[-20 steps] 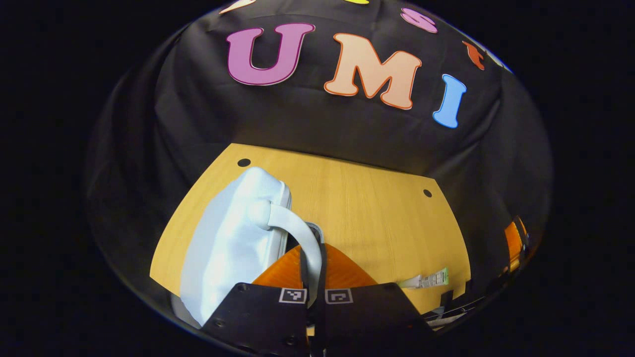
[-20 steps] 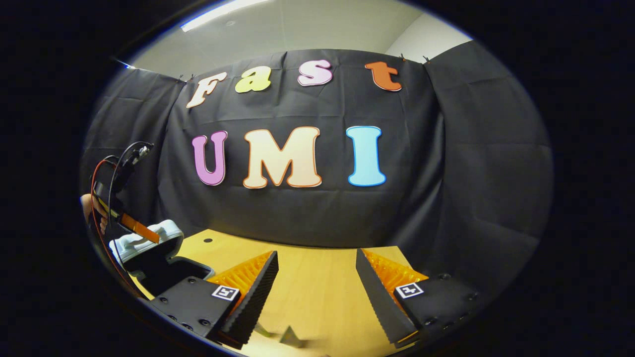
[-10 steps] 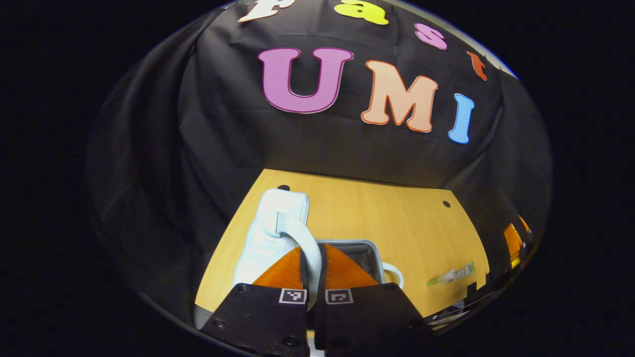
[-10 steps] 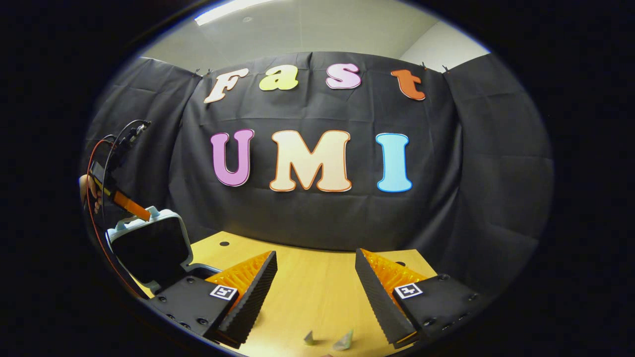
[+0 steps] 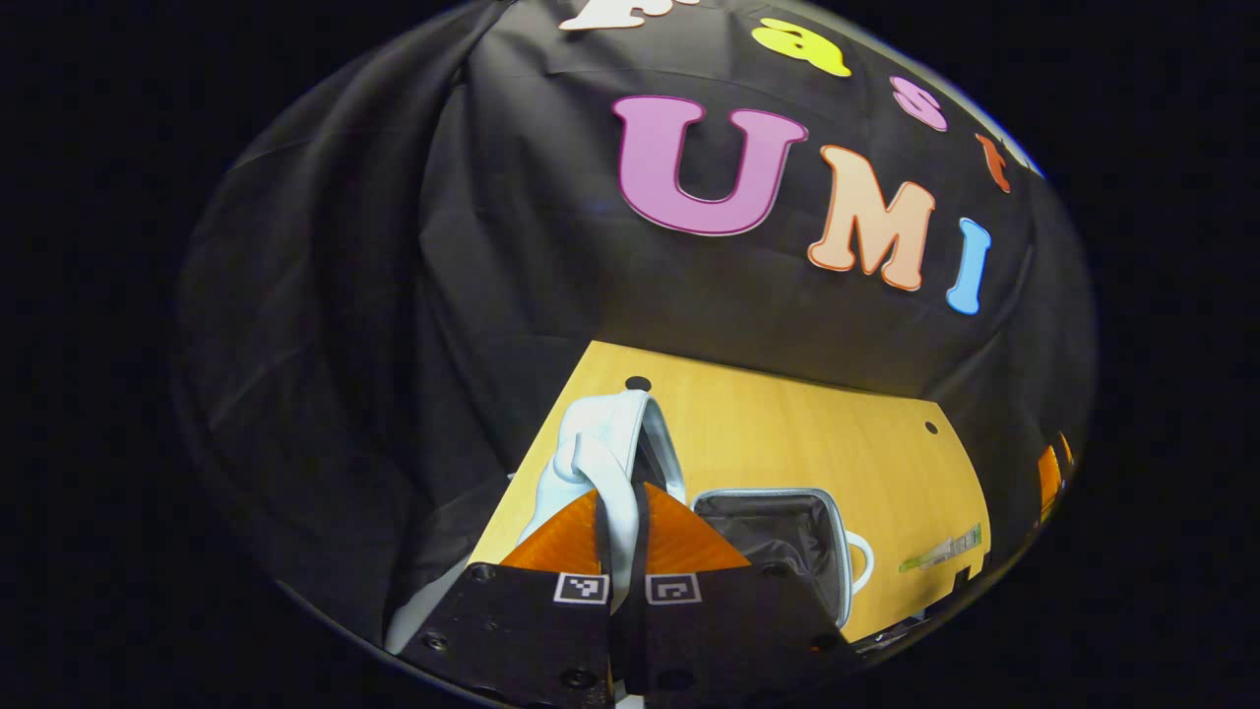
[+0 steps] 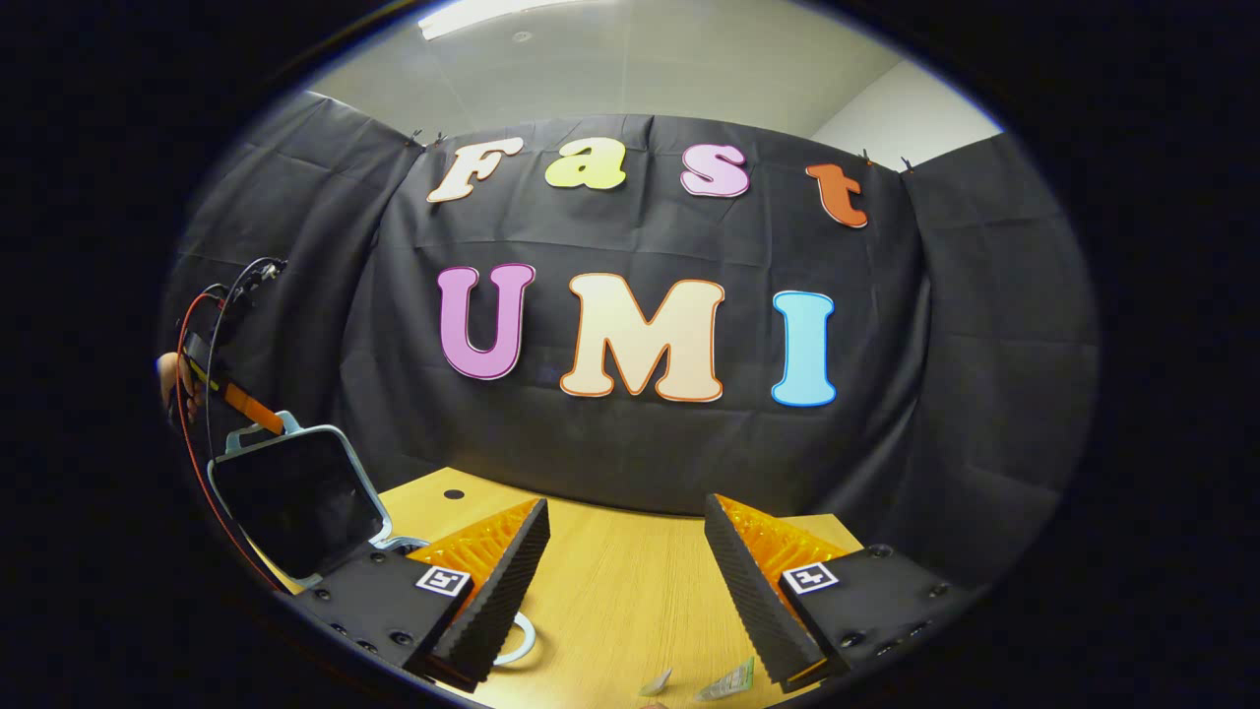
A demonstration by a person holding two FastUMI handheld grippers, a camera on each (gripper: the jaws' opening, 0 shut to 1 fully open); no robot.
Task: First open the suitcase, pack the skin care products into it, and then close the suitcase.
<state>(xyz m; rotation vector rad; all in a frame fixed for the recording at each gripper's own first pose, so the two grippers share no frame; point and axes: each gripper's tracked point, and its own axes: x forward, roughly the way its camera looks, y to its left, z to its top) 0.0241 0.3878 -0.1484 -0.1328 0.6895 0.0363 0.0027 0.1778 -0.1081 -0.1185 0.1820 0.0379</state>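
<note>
left hand-held gripper (image 5: 622,512) is clamped on the lid handle (image 5: 608,473) of the white suitcase (image 5: 768,537), lid (image 5: 600,443) raised near upright at the left end of the wooden surface (image 5: 787,443). the dark lined base lies open beside it. in the right gripper view the lid's dark inner side (image 6: 295,497) faces the camera. right hand-held gripper (image 6: 625,591) hangs wide open over the surface, holding nothing. a skin care sachet (image 5: 943,549) lies flat, well apart from the suitcase, and small packets (image 6: 726,681) sit near the front edge.
</note>
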